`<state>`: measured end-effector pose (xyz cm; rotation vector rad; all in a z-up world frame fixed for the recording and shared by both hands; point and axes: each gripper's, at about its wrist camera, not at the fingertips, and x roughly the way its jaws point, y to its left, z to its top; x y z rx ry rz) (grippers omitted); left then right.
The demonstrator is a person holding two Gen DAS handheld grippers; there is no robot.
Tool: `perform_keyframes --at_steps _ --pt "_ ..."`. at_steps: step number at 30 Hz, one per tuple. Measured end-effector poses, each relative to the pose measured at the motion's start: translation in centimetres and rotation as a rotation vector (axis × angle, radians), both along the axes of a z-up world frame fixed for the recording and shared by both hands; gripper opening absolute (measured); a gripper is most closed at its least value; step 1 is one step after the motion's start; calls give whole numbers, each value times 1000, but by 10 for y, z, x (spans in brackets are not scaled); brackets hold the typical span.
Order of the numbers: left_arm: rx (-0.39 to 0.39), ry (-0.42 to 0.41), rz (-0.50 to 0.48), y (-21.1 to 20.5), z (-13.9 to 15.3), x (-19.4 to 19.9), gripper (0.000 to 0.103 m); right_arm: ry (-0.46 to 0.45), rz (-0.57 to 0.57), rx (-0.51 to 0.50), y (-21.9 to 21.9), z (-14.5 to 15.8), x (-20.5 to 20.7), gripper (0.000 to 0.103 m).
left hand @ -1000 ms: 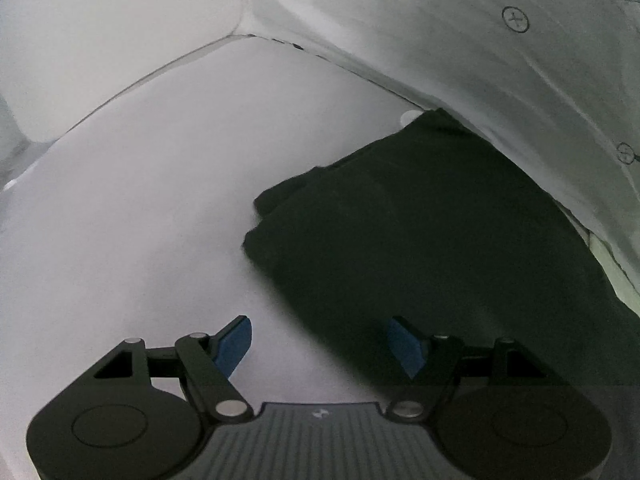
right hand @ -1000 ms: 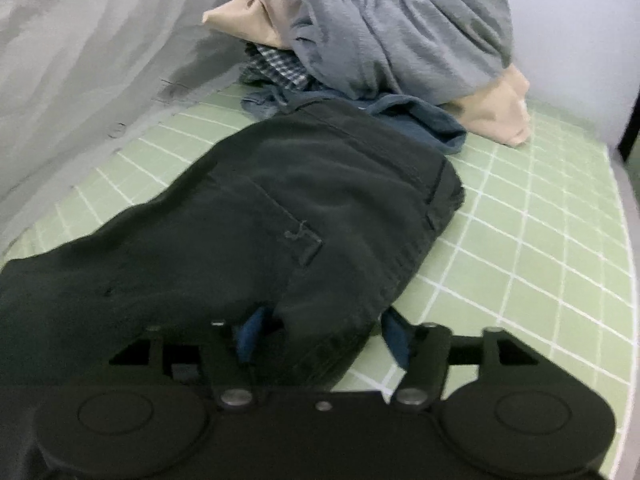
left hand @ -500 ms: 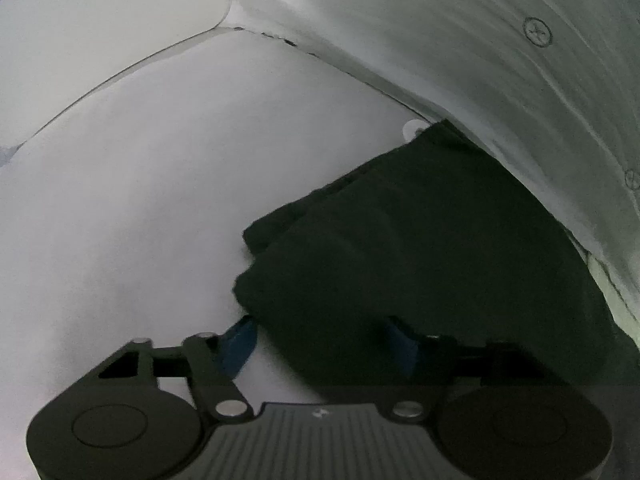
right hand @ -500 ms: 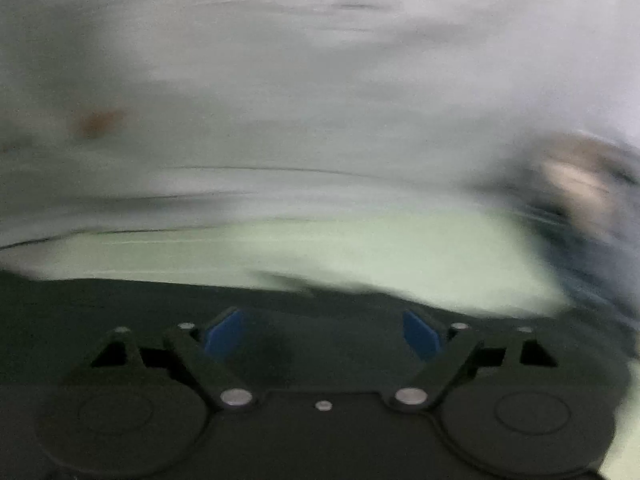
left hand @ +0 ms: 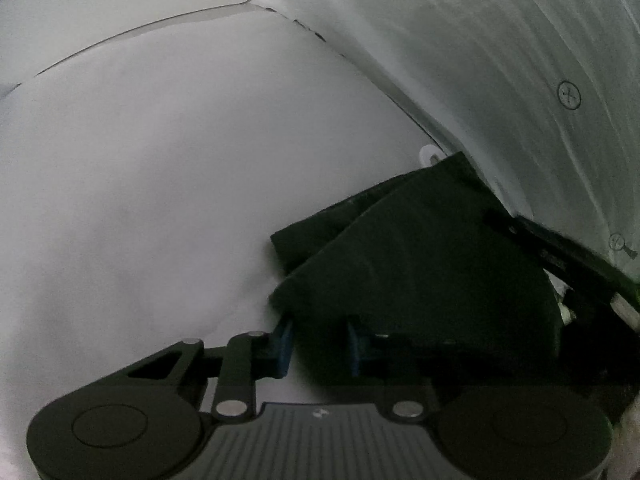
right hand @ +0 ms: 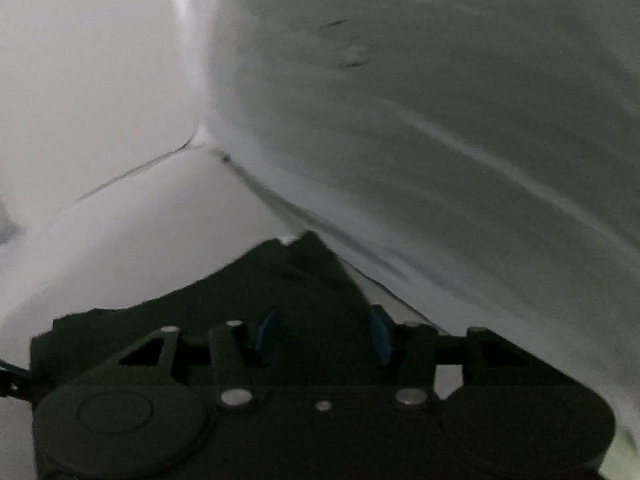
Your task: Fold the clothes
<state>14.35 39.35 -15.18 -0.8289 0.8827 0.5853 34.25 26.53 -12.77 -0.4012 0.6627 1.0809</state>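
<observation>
Left tool (left hand: 318, 346) is closing its blue pads on the near corner of the dark trousers (left hand: 420, 264), its jaws having just been narrowing, with the cloth's edge between them; it looks like a pinch on the hem, though the shadow makes it hard to tell how firmly the pads are pressing. Meanwhile the right tool (right hand: 320, 334) is hovering over the far end of the same trousers (right hand: 224, 304), its jaws half spread and having just been closing too, with dark fabric lying between them (whether the pads are actually biting yet cannot be told through the blur). The garment is lying on the pale table (left hand: 152, 184), tucked against the white draped backdrop (left hand: 500, 80) near the corner, with one layer already resting on another. Taking two corners of one edge at once is probably meant to keep that edge taut, so the next fold lifts over evenly instead of sagging. The heavy cloth is likely needing a firm pinch at both ends, or the layers may be slipping apart.
</observation>
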Motion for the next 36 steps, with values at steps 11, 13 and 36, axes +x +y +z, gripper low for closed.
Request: perform_keyframes --at_steps 11,13,36 --pt "10 8 -2 -3 23 -5 7 -9 -18 75 -20 22 -5 3" --pt "29 -29 -1 -5 37 -8 5 -33 -27 117 -29 37 -11 3" --pt "76 13 34 14 22 -19 68 -22 -396 -96 -90 11 -30 88"
